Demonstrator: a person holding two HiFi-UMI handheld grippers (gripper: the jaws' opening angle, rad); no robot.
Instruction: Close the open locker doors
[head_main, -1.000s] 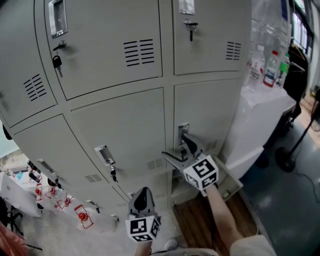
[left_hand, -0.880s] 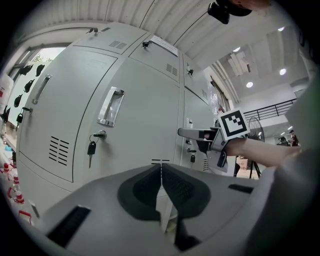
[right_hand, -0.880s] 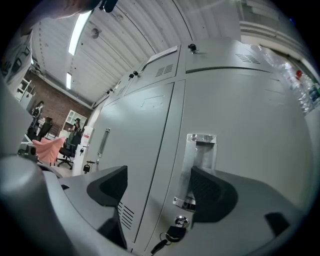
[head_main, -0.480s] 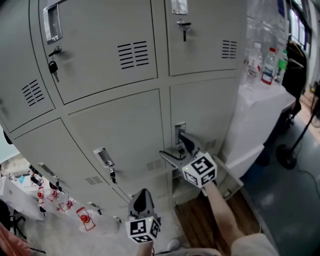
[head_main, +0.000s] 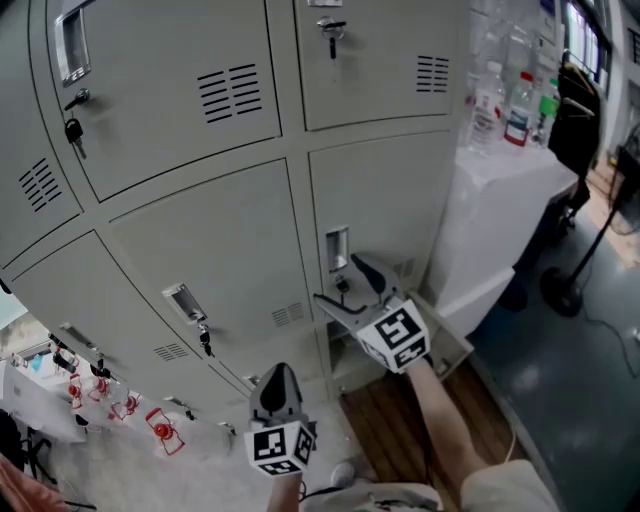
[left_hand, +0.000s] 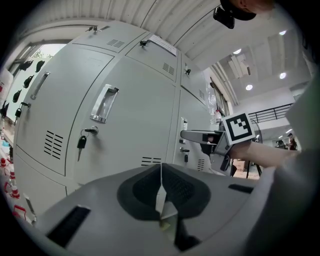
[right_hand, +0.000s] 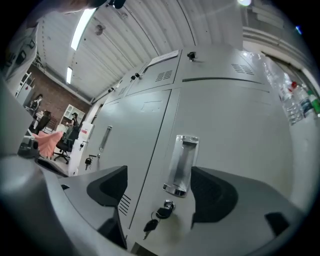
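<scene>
Right tongs (right_hand: 160, 189) gape before a recessed chrome handle (right_hand: 181, 165); left tongs (left_hand: 161, 192) pressed together, empty.

Matt grey painted metal lockers (head_main: 220, 250), shiny chrome handle (right_hand: 181, 165), wooden floor (head_main: 385, 430)

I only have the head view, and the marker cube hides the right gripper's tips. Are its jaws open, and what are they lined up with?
Observer: In the right gripper view, the right gripper has its jaws apart, with the chrome handle of a locker door showing between them.
Operator: Is the left gripper carrying anything?
Observer: No. The left gripper view shows the left gripper with its jaws pressed together and nothing between them.
</scene>
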